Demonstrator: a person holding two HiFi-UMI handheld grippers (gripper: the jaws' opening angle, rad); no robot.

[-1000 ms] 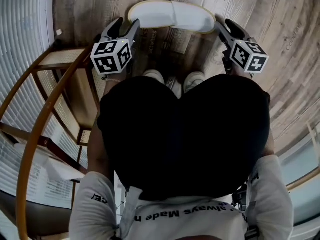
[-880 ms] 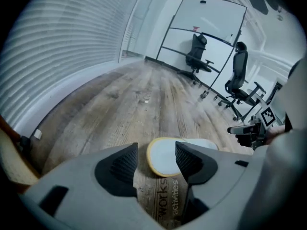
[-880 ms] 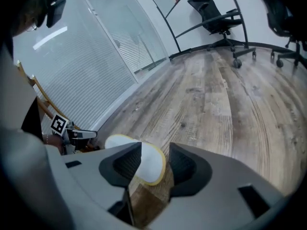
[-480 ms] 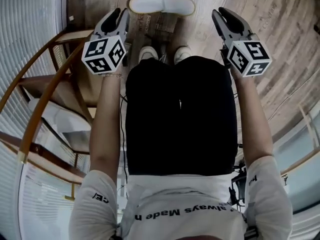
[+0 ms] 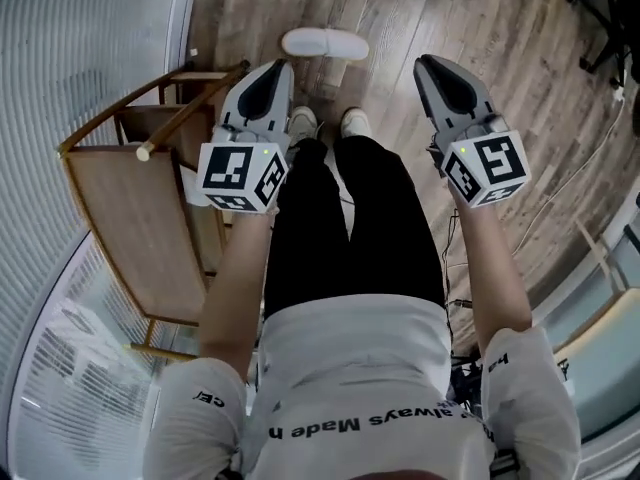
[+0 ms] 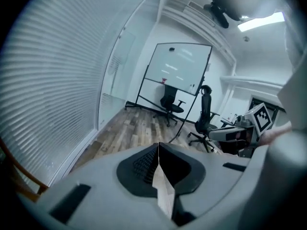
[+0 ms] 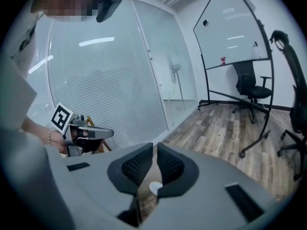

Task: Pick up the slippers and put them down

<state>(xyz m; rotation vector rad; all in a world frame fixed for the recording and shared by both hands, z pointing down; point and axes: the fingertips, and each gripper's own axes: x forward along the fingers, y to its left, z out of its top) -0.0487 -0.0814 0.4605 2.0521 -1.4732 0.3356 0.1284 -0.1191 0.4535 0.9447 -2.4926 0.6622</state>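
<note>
Left claw (image 5: 280,68) pinched fully together and empty; right claw (image 5: 425,65) closing to a thin slit, nothing between its jaws either, both high above the floor (image 5: 470,13). Slippers (image 5: 324,43) lie as a white pair on the boards just beyond my shoes (image 5: 303,122), well below both claws. They look light, soft and floppy, so I'd pinch the thick edge at each end, not the smooth top.
</note>
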